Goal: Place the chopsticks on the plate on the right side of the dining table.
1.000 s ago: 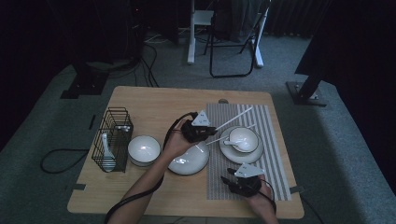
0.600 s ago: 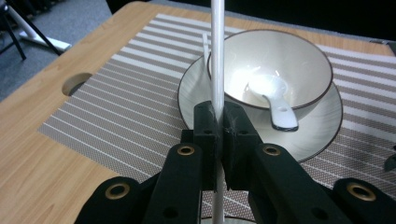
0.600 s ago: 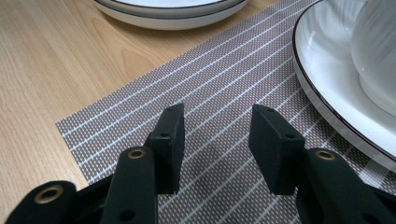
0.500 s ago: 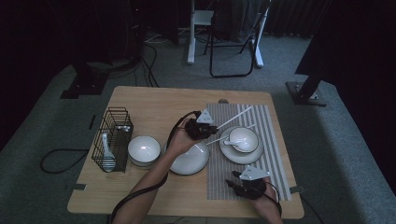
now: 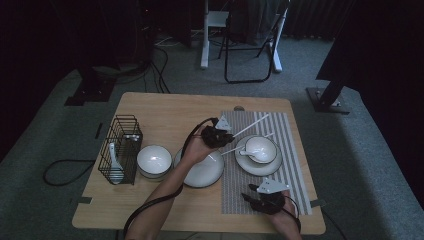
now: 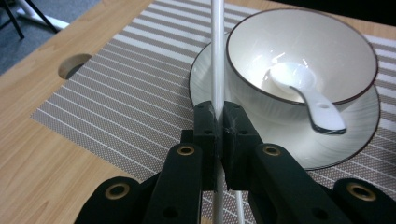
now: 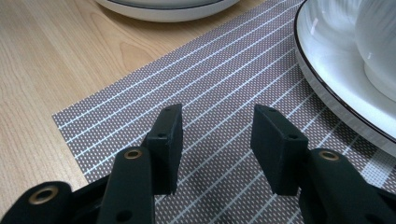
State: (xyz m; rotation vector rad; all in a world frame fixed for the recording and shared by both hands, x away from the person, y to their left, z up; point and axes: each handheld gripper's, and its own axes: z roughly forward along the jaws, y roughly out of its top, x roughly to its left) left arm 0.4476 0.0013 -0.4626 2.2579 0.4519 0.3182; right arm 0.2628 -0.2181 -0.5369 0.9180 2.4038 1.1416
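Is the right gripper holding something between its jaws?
No, the right gripper has open jaws with just the striped placemat visible between them.

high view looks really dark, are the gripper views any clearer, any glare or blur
High view: dim, floor near black, table readable. Left gripper view: bright and sharp, soft glare inside the bowl, the white chopstick slightly overexposed. Right gripper view: placemat crisp, the saucer at the right edge blurred.

We find no readable writing anywhere. We see no label, brand, number or sign on anything.
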